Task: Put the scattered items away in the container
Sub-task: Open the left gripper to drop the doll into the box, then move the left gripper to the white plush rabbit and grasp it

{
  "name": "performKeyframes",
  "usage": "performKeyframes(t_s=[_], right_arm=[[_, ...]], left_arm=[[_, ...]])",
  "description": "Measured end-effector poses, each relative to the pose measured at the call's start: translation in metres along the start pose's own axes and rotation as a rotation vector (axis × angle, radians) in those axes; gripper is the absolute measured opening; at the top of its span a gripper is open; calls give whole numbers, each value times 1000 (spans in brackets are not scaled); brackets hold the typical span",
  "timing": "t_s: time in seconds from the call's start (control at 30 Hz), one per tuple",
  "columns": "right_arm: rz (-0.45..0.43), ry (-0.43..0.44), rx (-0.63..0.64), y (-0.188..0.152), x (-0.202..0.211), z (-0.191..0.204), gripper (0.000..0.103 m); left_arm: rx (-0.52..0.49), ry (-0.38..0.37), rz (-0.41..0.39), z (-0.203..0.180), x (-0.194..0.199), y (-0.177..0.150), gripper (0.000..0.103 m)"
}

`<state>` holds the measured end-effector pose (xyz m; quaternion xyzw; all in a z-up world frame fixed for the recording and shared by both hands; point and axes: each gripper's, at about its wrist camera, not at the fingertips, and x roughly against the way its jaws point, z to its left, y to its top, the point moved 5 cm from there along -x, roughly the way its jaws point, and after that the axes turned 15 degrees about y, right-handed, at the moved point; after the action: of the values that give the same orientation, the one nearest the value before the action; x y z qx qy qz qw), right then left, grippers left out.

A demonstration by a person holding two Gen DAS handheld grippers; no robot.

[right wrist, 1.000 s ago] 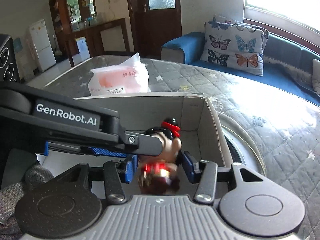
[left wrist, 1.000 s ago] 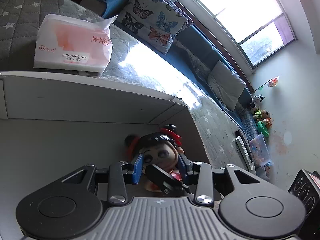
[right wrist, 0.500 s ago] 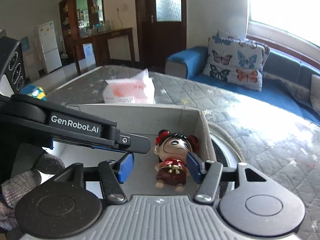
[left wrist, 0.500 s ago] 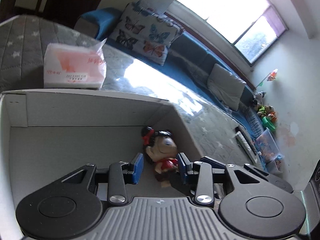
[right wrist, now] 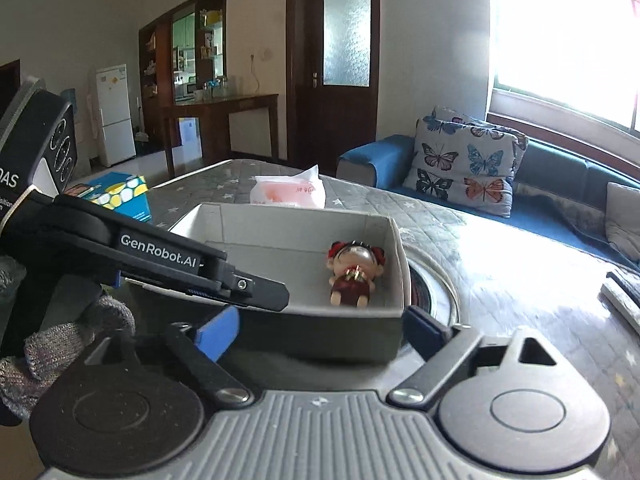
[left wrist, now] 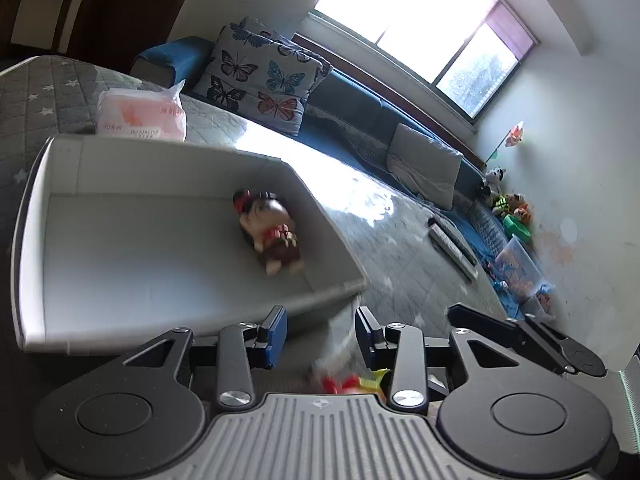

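Observation:
A small doll [left wrist: 268, 232] with black hair and a red dress lies on its back inside the grey cardboard box [left wrist: 132, 160], near its right wall. The right wrist view shows the same doll [right wrist: 354, 268] in the box [right wrist: 288, 220]. My left gripper [left wrist: 320, 332] hangs open outside the box's near corner, nothing between its blue pads. My right gripper [right wrist: 320, 330] is in front of the box, its jaws opening wide and empty. A blurred red and yellow item [left wrist: 348, 382] lies just under the left gripper.
A pink tissue pack [left wrist: 140, 120] sits behind the box on the grey quilted surface. A blue dotted box [right wrist: 120, 196] stands at the far left. Remote controls [left wrist: 452, 248] lie to the right. A round ring [right wrist: 432, 292] shows beside the box. A gloved hand [right wrist: 60, 340] holds the left gripper.
The right gripper let go of the doll and its jaws widened. Both grippers drew back and up out of the box. The doll now lies on the box floor.

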<state>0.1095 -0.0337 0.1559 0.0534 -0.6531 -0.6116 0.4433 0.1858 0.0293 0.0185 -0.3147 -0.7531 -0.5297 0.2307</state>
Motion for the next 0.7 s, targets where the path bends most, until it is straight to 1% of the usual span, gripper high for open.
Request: performKeyframes(t_s=[0.13, 0.33, 0.57, 0.7], right_arm=[[-16, -11, 16, -22, 22, 13, 98], [0, 3, -14, -61, 40, 23, 98], [47, 32, -74, -96, 36, 28, 98], [67, 54, -89, -105, 30, 33, 98]], left_arm=[[-33, 11, -4, -3, 13, -26, 40], [-42, 18, 20, 1, 18, -62, 40], [-87, 2, 57, -2, 14, -86, 40], [-104, -1, 64, -4, 13, -92, 40]])
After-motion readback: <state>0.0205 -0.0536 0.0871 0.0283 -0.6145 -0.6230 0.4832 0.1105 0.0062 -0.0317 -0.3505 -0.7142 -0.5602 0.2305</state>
